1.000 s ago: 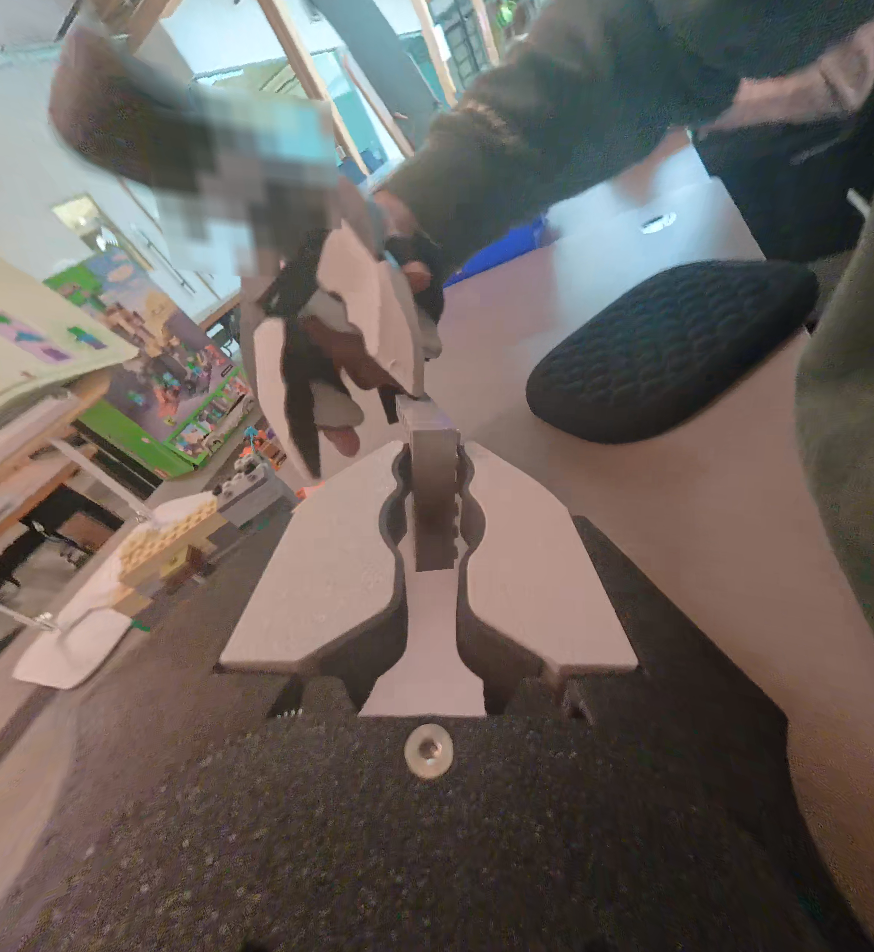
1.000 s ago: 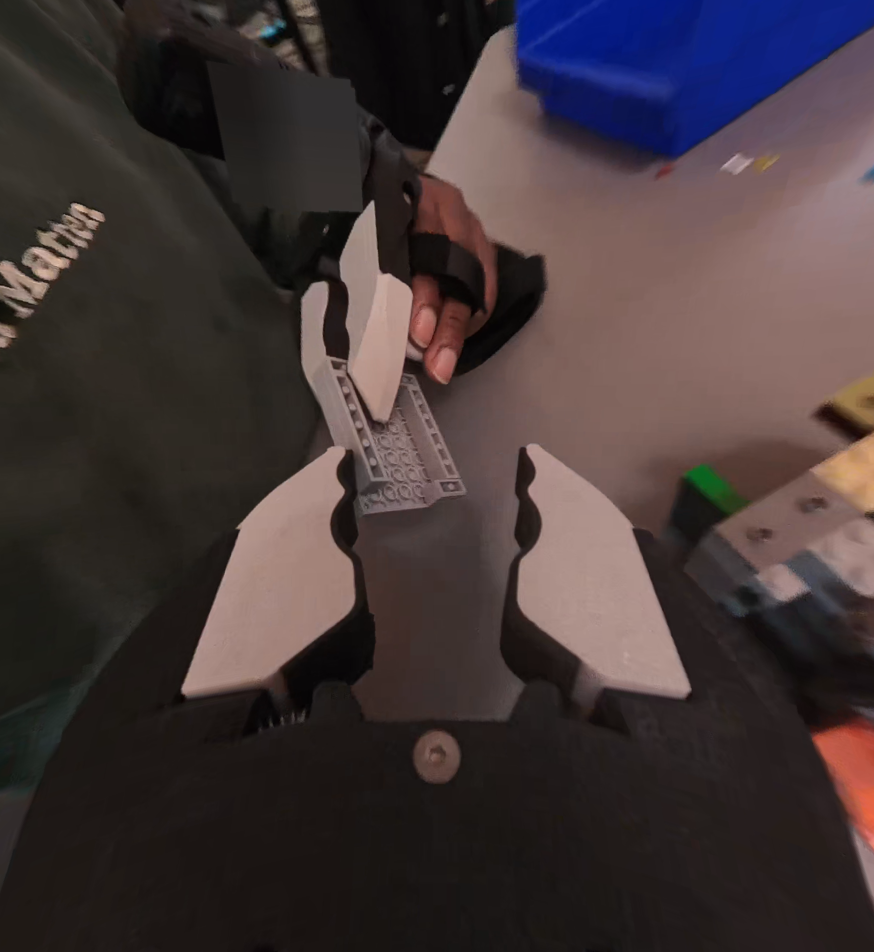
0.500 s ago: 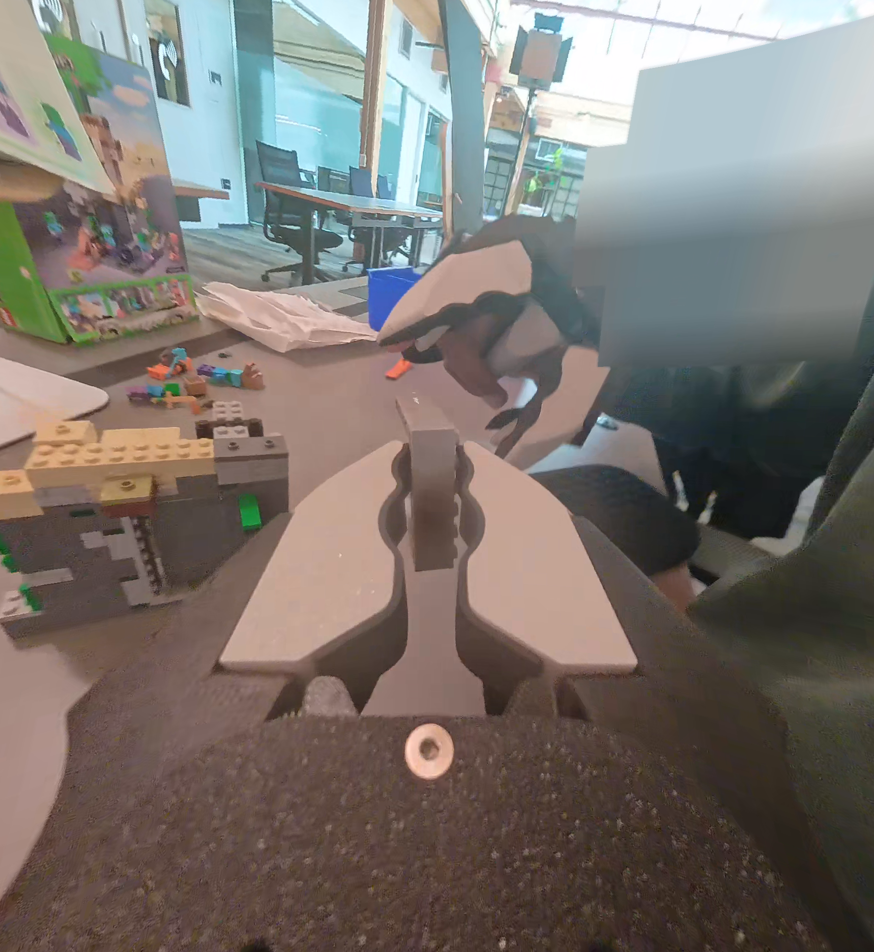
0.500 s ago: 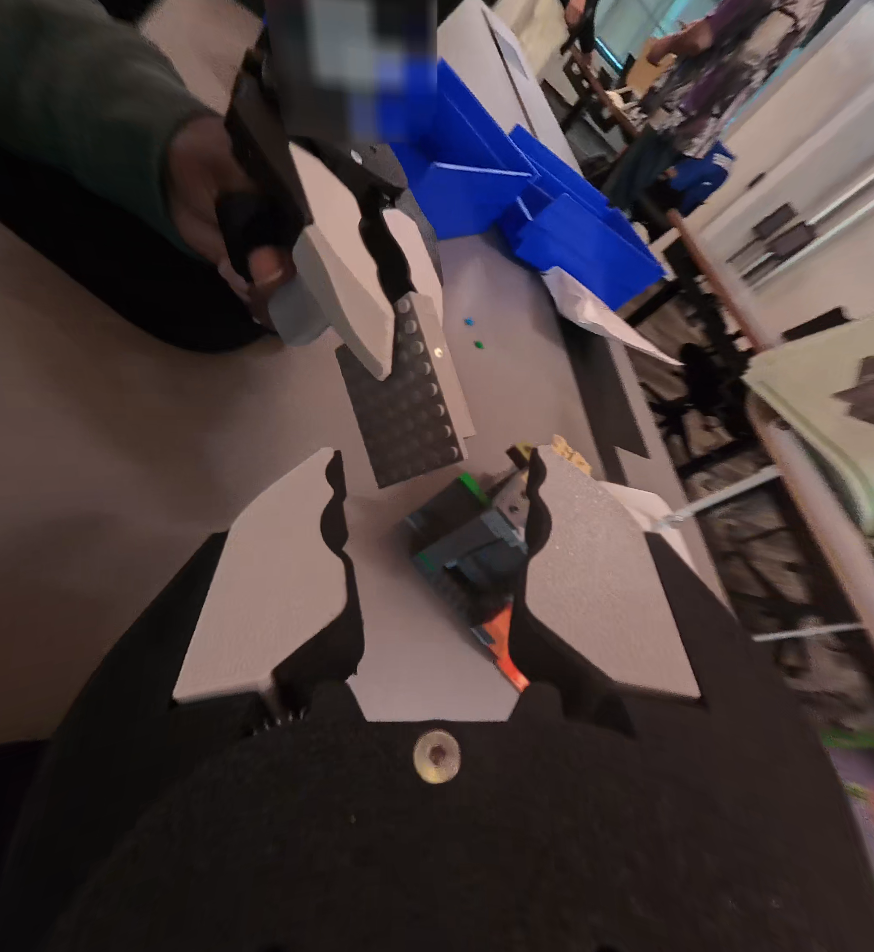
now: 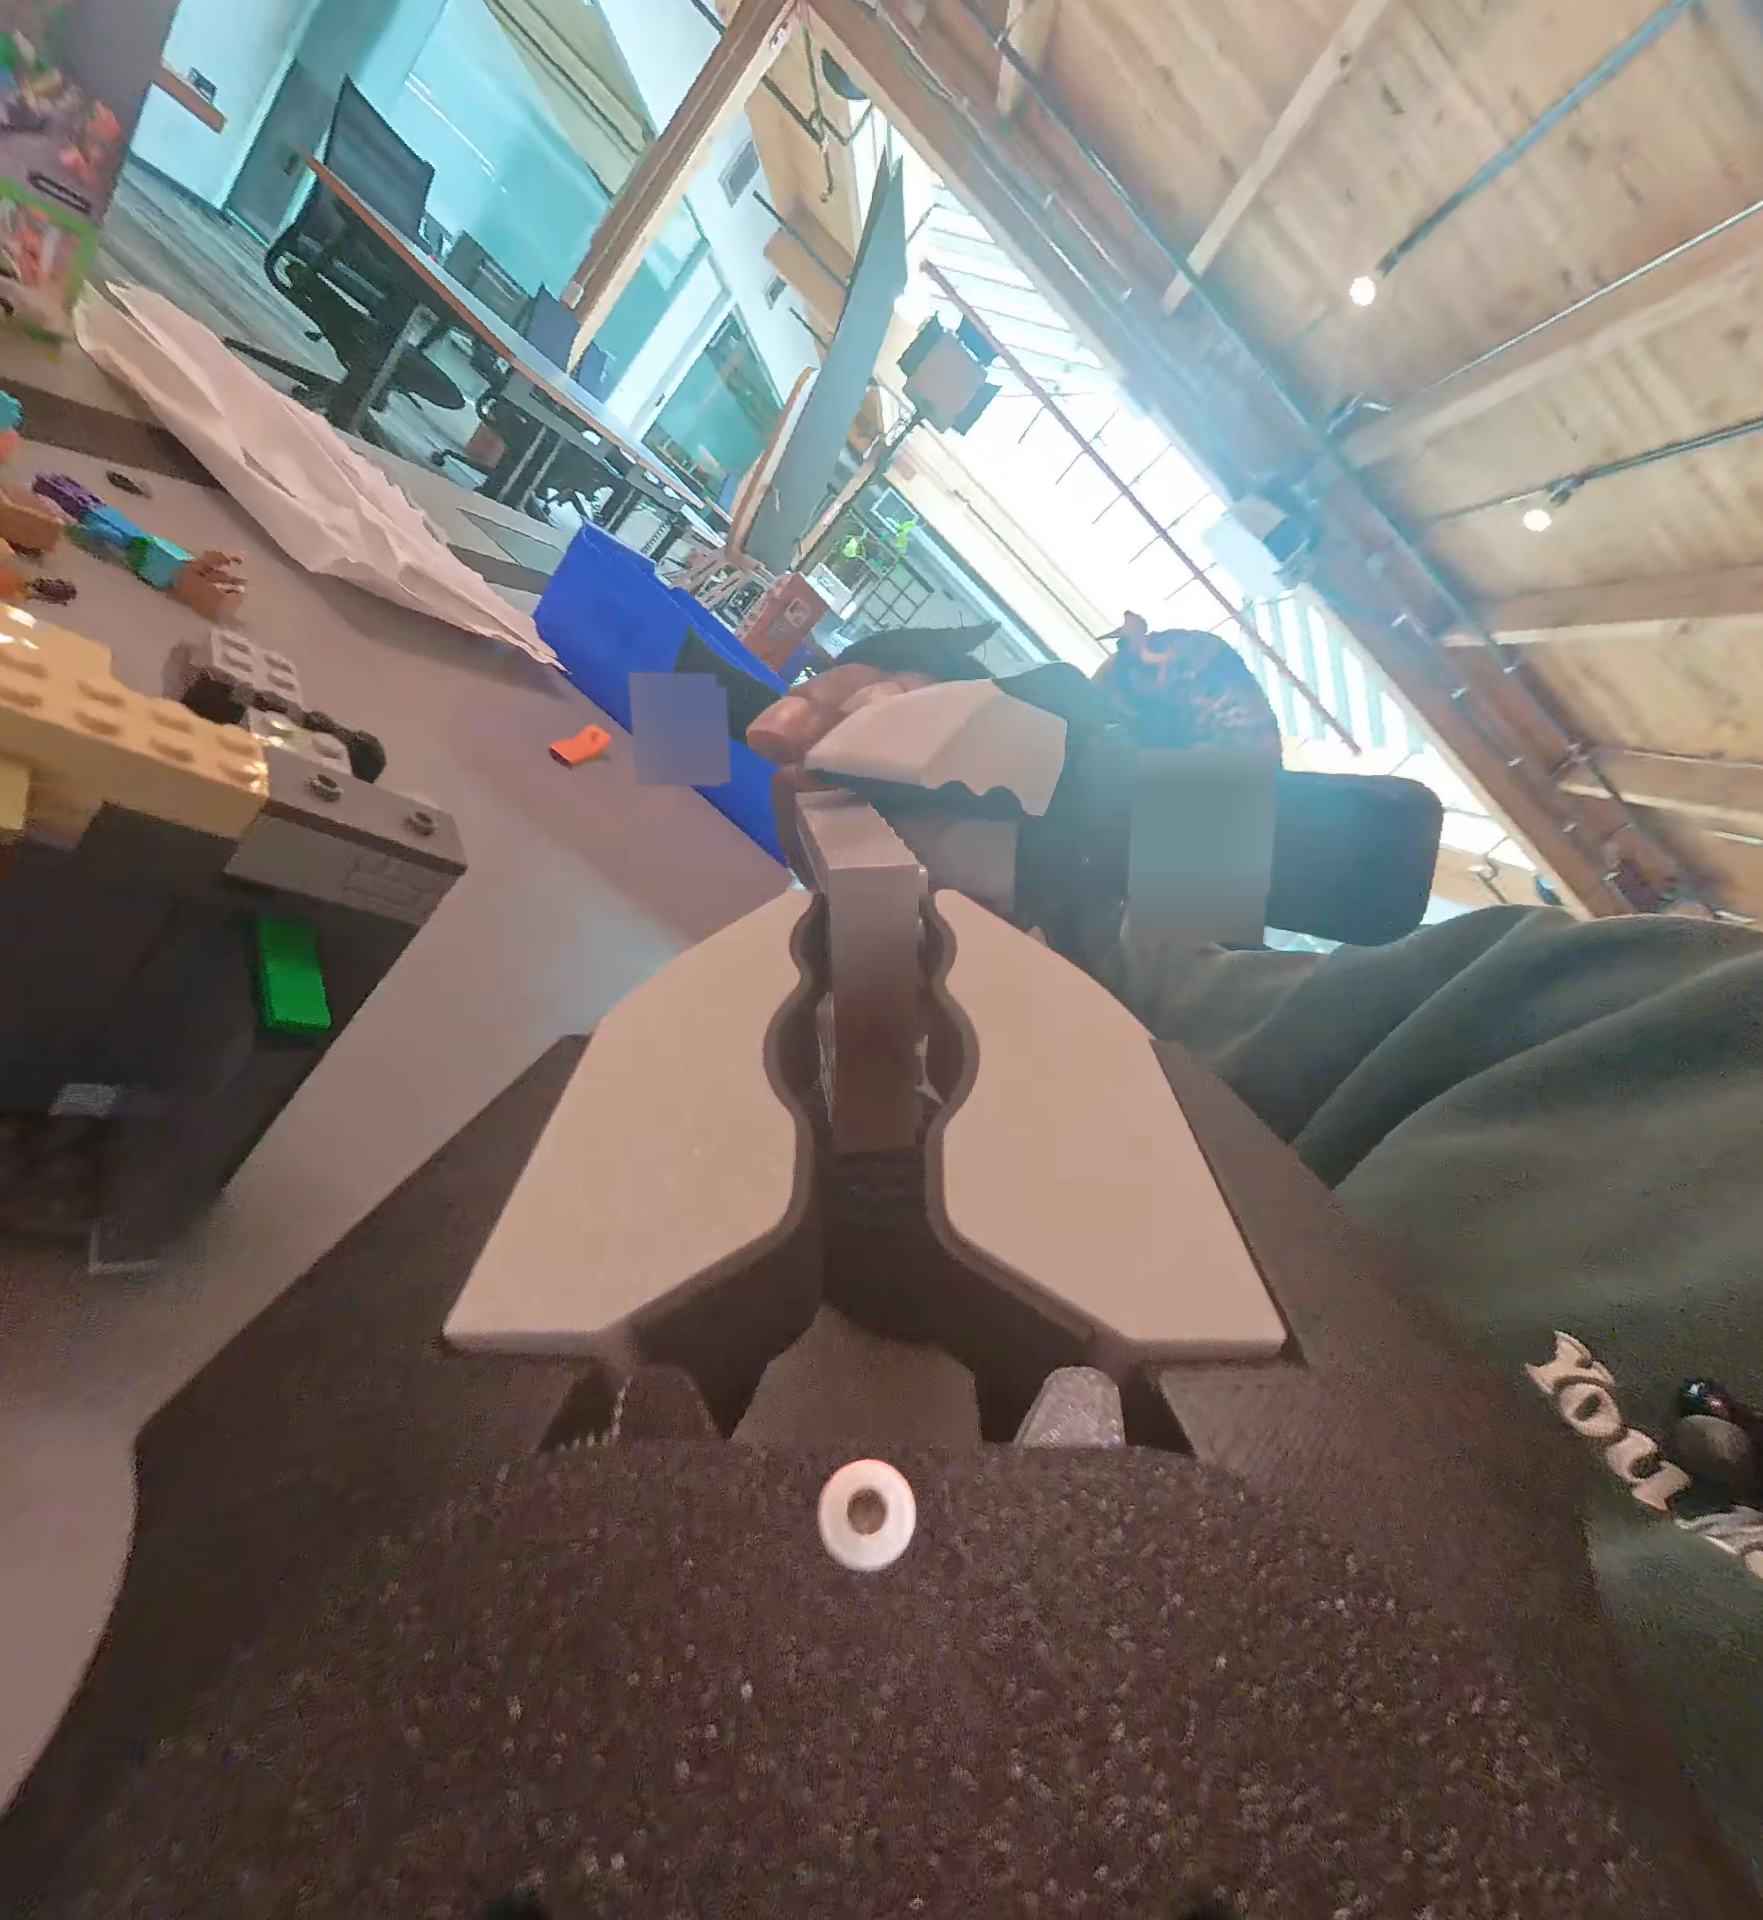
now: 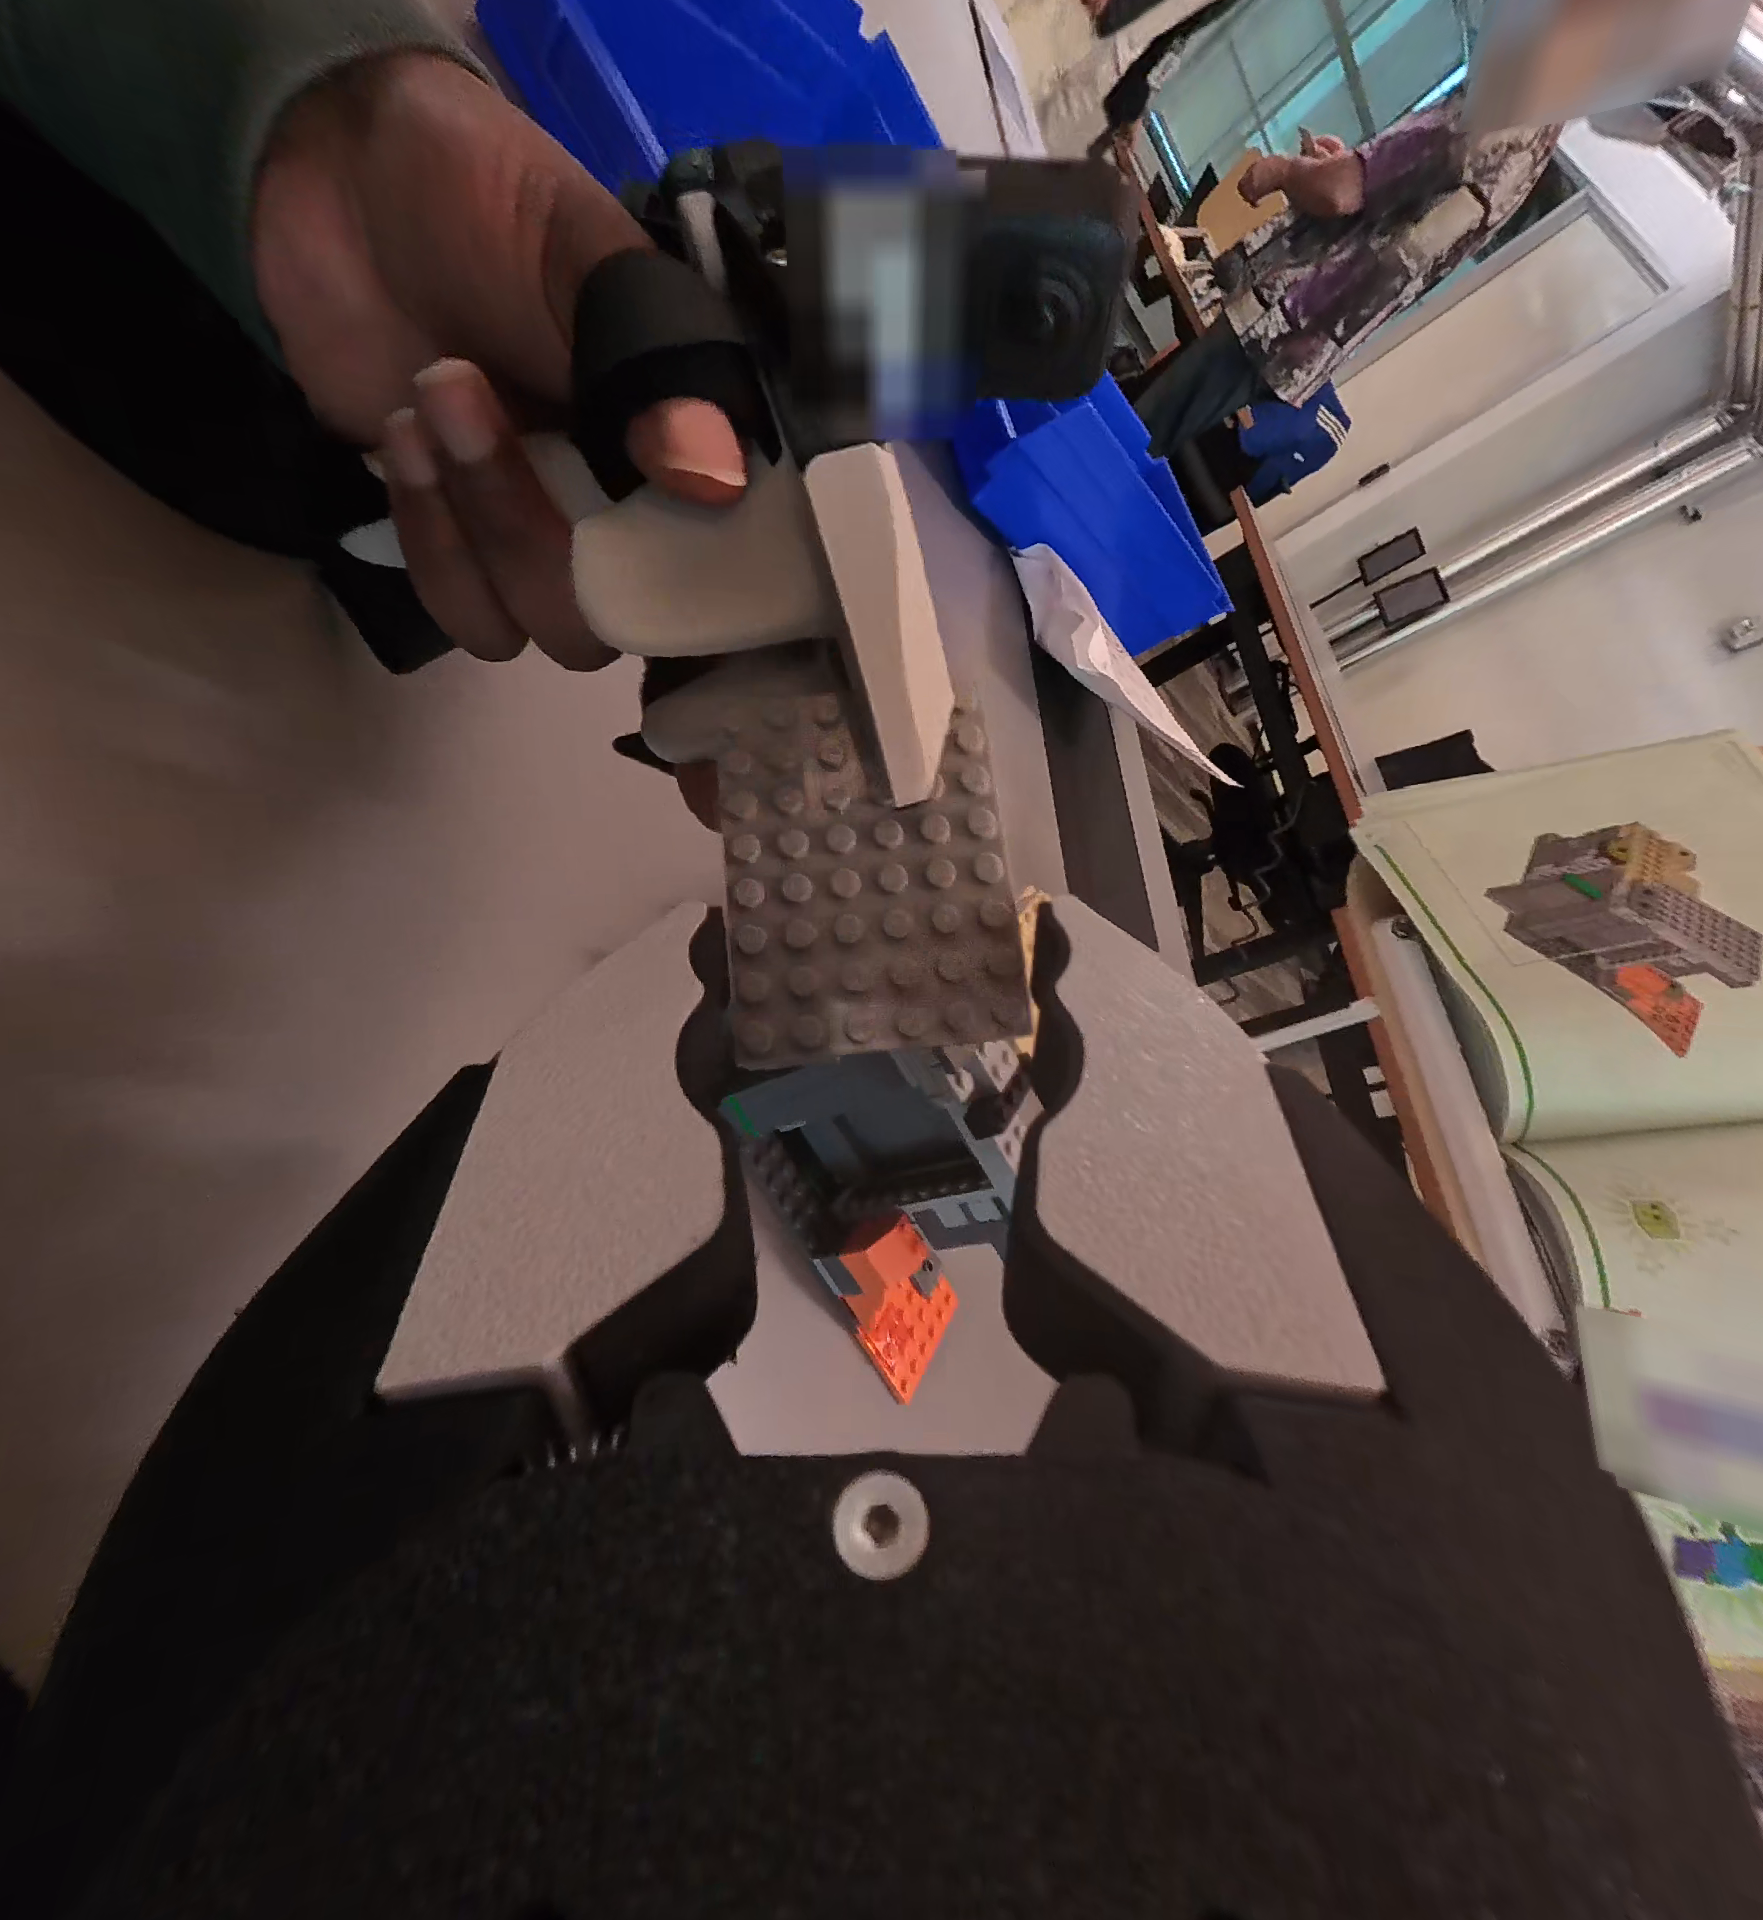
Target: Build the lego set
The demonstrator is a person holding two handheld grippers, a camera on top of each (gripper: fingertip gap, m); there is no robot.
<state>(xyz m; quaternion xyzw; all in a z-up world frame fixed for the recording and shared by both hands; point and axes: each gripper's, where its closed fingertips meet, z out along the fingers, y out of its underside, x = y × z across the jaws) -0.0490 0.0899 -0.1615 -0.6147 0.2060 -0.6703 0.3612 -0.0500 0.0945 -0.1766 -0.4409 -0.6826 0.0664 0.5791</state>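
Open-plan office/workspace: rows of desks [image 5: 503, 343] with office chairs [image 5: 357, 218], glass partitions [image 5: 534, 177], exposed timber ceiling [image 5: 1376, 208], blue storage bins [image 6: 1095, 499], toy bricks [image 5: 108, 530] scattered on grey table [image 5: 565, 894].

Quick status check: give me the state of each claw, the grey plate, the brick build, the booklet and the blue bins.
Left claw: shut on the grey studded plate, gripping it edge-on.
Right claw: fingers flank the plate's free end; contact cannot be told.
Grey studded plate: off the table, held above the build.
Brick build: on the table, partly assembled, orange part at one end.
Instruction booklet: lying open.
Blue bins: on the table, contents not visible.
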